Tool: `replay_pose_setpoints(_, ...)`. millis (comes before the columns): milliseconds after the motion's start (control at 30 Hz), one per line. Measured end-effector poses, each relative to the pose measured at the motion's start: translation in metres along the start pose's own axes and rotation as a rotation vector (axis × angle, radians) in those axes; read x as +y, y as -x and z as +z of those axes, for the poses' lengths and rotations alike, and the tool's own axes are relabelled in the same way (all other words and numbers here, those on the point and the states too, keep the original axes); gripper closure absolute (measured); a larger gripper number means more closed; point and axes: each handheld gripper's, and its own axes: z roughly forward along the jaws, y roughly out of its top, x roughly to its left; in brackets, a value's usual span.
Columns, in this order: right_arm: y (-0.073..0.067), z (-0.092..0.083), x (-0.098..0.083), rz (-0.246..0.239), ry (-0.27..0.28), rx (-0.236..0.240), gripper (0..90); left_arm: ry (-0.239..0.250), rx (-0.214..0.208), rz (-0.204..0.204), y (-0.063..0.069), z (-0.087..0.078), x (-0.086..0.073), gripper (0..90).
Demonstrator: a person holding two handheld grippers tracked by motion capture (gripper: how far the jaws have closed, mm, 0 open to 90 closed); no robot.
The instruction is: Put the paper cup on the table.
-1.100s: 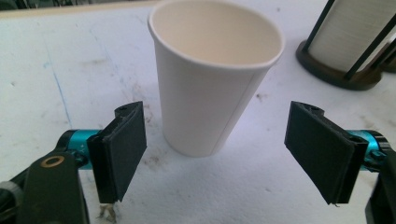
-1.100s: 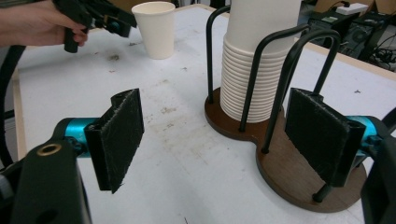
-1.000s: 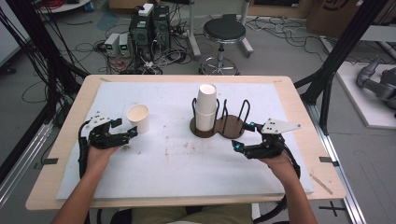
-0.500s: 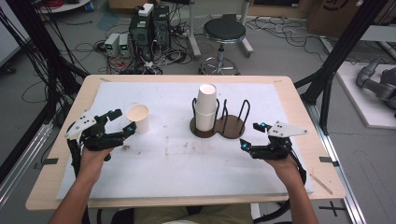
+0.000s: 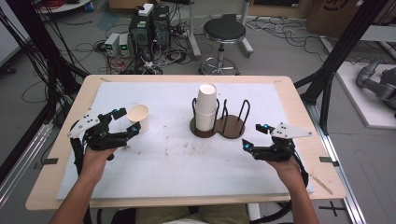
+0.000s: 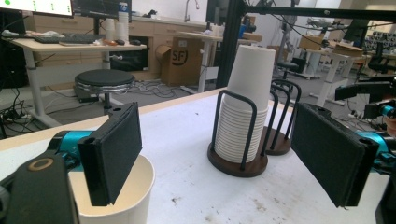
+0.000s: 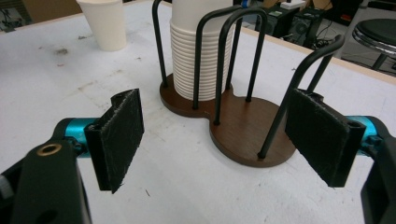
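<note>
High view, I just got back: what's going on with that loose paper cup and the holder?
A person holds a gripper in each hand. The left gripper, its jaws just opened, sits beside the single paper cup, which stands upright on the white mat; nothing is pinched. The right gripper is open and holds nothing, near the dark cup holder, whose left bay carries a stack of cups while the right bay is empty.

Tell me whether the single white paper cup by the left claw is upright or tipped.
Upright. The single white paper cup stands mouth up on the table, apart from the open left claw.
</note>
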Motion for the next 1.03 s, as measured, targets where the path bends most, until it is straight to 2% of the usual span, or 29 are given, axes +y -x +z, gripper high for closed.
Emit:
replay_pose_setpoints(400,0.0004,-0.0015,0.0,0.002,-0.002,-0.015,20.4,-0.014,-0.006,0.008,0.0022,-0.0002,-0.0021,16.8)
replay_pose_setpoints(833,0.0,0.0005,-0.0014,-0.009,-0.013,-0.017,20.4,-0.008,-0.005,0.007,0.0,0.0004,-0.0027,16.8)
replay_pose_setpoints(1033,0.0003,-0.0022,-0.0022,0.0,-0.016,-0.024,20.4,-0.012,-0.003,0.004,-0.0018,0.0017,-0.0046,16.8)
